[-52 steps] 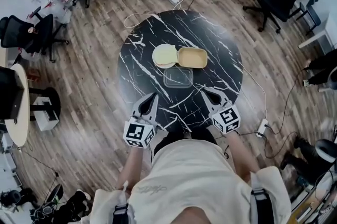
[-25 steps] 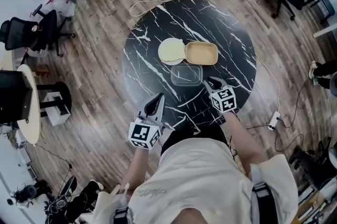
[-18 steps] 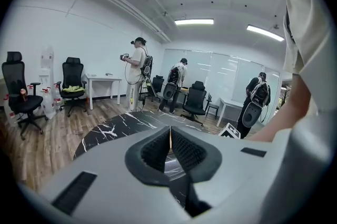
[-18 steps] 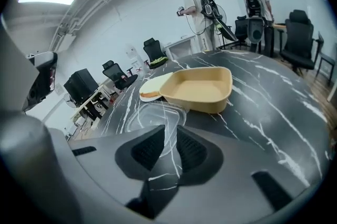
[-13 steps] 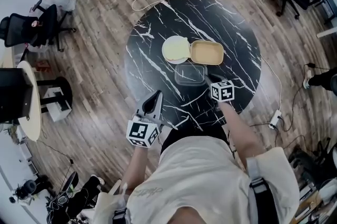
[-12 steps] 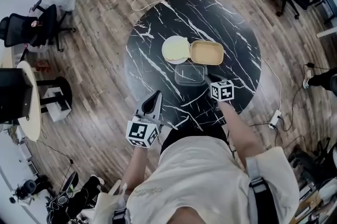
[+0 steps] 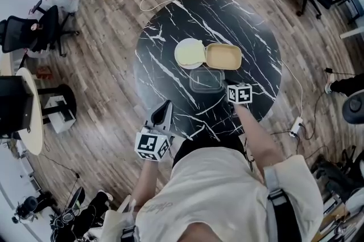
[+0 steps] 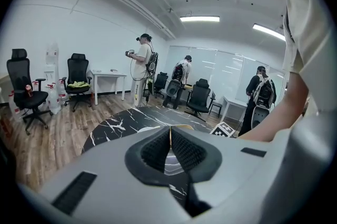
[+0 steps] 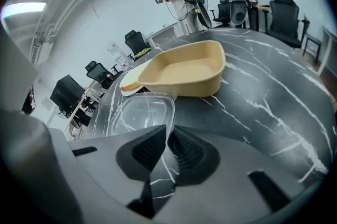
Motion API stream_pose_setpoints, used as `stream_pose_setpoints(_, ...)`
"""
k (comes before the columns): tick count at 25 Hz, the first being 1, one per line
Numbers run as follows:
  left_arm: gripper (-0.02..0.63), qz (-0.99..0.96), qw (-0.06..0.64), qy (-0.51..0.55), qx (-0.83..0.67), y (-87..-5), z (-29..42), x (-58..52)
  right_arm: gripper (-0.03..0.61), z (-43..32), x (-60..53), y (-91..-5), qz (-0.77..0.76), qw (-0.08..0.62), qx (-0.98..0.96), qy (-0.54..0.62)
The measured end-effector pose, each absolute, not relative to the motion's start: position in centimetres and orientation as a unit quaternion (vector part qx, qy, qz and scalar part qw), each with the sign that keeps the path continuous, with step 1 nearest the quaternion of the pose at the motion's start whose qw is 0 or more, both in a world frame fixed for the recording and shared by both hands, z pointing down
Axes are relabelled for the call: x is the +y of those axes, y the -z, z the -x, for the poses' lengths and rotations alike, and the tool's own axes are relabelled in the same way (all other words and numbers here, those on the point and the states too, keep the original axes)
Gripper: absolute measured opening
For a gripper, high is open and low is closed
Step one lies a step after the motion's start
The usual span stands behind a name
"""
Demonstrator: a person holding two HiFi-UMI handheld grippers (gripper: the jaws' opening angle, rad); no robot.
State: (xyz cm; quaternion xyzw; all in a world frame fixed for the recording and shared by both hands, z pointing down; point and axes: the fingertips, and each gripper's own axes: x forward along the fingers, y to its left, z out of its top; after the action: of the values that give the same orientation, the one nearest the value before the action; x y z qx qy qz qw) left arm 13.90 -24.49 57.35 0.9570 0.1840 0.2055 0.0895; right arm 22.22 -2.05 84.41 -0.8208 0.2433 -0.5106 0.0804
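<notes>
Right gripper [image 7: 230, 87], jaws pressed together, noses the clear rectangular plastic container [image 7: 206, 80] from 4 o'clock (tips level with its rim). Left gripper [image 7: 165, 106], jaws together too, hangs apart at 7 o'clock.

The clear plastic container [image 7: 206, 80] is a shallow rectangular tub with rounded corners and a flat, out-turned rim, so see-through that the white veins of the black marble table [image 7: 165, 30] show through its floor. It stands upright, open side up, on the half of the table nearer the person. Its far long side lies just beside the tan tray [image 7: 223, 57] (whether the rims touch cannot be told), and the round plate [image 7: 189, 53] sits just past its far left corner. Its near right corner lies right at the tips of the right gripper [image 9: 168, 128]
</notes>
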Motion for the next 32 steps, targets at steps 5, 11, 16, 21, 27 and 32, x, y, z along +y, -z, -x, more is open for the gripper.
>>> stream_pose_setpoints(5, 0.025, -0.959, 0.090, -0.194, 0.188, -57.0, -14.0, -24.3, 0.032, -22.5, -2.5, -84.6, 0.794, 0.066, 0.254, 0.548)
stream_pose_setpoints(11, 0.025, -0.964, 0.086, -0.176, 0.180, -55.8, -13.3, -24.5, 0.009, -21.8, -2.3, -84.3, 0.801, 0.043, 0.276, 0.529)
stream_pose_setpoints(16, 0.025, -0.968, 0.090, -0.163, 0.167, -55.1, -12.4, -24.4, 0.009, -21.0, -2.8, -80.6, 0.819, -0.010, 0.329, 0.470)
stream_pose_setpoints(21, 0.025, -0.972, 0.089, -0.149, 0.159, -54.5, -11.9, -24.0, 0.009, -21.0, -2.8, -74.4, 0.843, -0.019, 0.369, 0.392)
stream_pose_setpoints(27, 0.025, -0.980, 0.083, -0.114, 0.143, -52.1, -12.7, -23.8, 0.009, -21.8, -1.7, -64.7, 0.872, -0.010, 0.392, 0.295)
stream_pose_setpoints(32, 0.025, -0.984, 0.067, -0.079, 0.147, -48.9, -13.0, -22.5, 0.009, -22.5, -0.2, -57.4, 0.886, 0.015, 0.406, 0.223)
